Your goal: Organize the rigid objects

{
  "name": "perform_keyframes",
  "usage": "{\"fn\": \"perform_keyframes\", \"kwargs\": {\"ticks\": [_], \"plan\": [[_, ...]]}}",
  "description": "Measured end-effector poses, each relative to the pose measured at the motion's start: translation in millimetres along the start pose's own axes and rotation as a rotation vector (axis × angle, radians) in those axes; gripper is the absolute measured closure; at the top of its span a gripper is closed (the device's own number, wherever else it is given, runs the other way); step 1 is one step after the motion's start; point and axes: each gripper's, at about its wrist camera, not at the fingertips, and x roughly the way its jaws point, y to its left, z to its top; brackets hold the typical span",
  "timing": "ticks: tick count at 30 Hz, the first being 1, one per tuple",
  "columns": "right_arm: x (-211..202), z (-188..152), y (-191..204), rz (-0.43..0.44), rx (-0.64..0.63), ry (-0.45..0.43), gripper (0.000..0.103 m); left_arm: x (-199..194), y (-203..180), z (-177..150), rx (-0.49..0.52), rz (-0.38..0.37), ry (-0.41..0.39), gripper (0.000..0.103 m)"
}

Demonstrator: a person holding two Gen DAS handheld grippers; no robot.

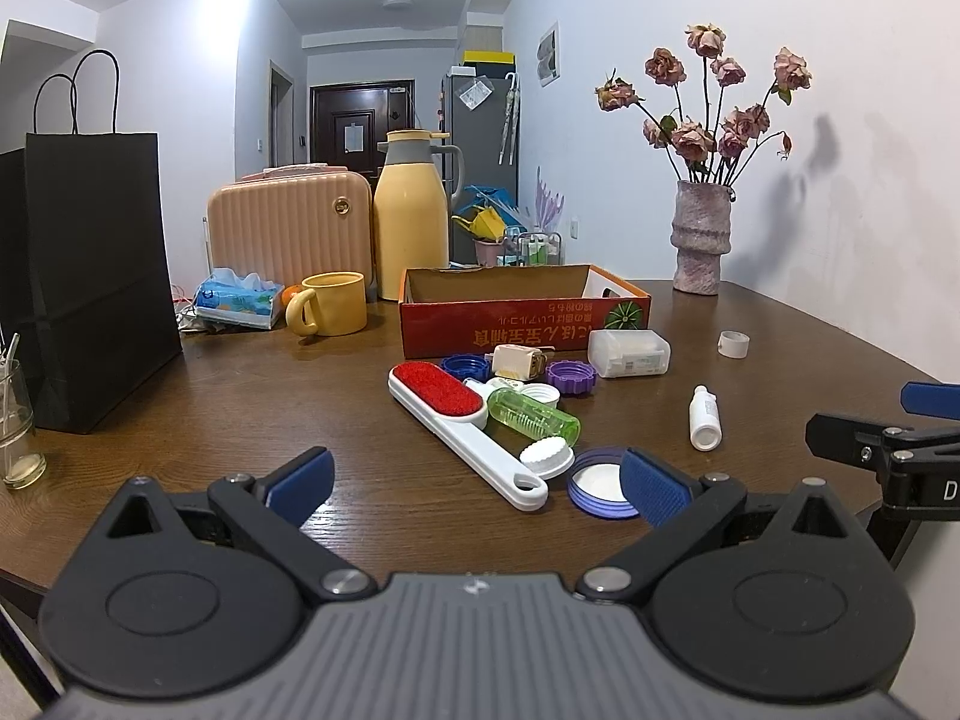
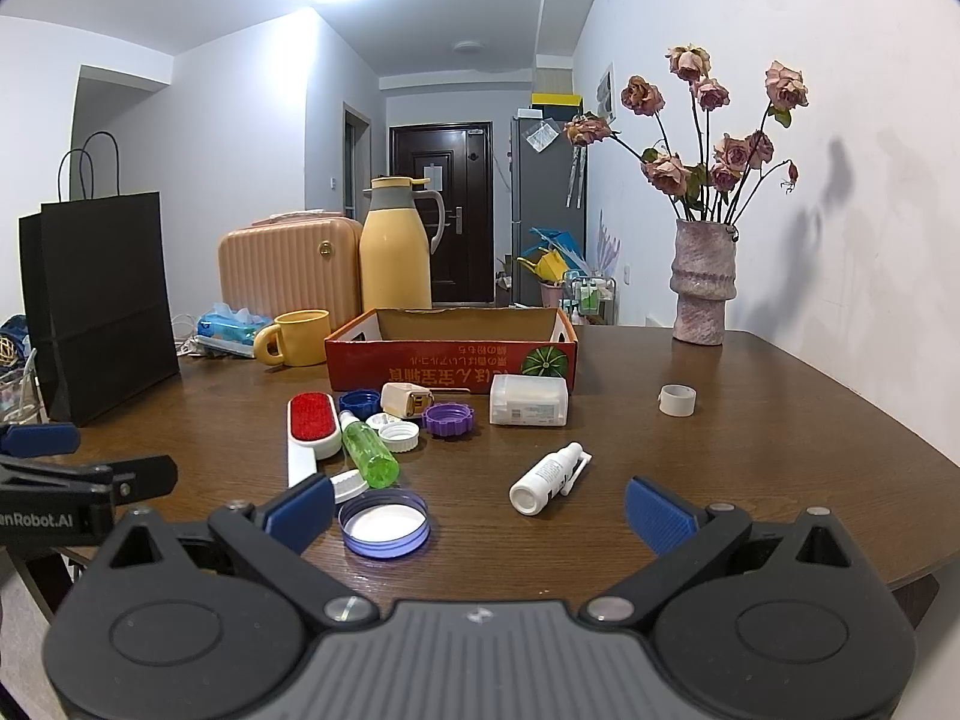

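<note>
Both grippers hang over the near edge of the table (image 1: 336, 378), tipped slightly down, jaws spread wide with nothing between the blue pads. The left gripper (image 1: 474, 483) sits left of the right gripper (image 2: 480, 507); each shows in the other's view only as a black arm with a blue pad at the frame's side. Nearest lies an upturned blue lid (image 2: 384, 524) with a white lining; in the left view the gripper's right pad hides part of it, while the right view shows it whole. Just behind it a white cap (image 1: 546, 457) touches the end of the brush (image 1: 462, 429), whose red pad points toward the far edge; the right view hides the brush's handle end behind a pad. A green bottle (image 2: 370, 453) lies beside the brush, with a second white cap (image 2: 399, 436) next to it. To the right, apart from the cluster, a white bottle (image 2: 543, 480) lies on its side; only the right view shows its label and clip. Farther back sit a blue cap (image 1: 465, 367), a cream plug (image 1: 517, 361), a purple cap (image 1: 570, 377) and a white case (image 1: 629, 353), all just before the empty red box (image 2: 450, 363). A tape roll (image 2: 677, 400) stands alone toward the right edge. Along the far edge are a vase (image 1: 701, 240) of dried roses, a yellow jug (image 1: 411, 216), a mug (image 1: 327, 303), a tissue pack (image 1: 240, 299), a pink case (image 1: 288, 228) and a black bag (image 1: 90, 276). A glass jar (image 1: 15, 426) at the left edge shows plainly only in the left view.
</note>
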Motion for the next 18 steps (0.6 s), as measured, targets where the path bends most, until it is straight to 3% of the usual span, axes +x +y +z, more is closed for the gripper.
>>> {"fn": "perform_keyframes", "kwargs": {"ticks": [18], "plan": [[-0.5, 0.5, 0.4, -0.001, -0.002, -0.001, 0.000, -2.0, -1.1, 0.0, -0.002, 0.000, -0.002, 0.000]]}}
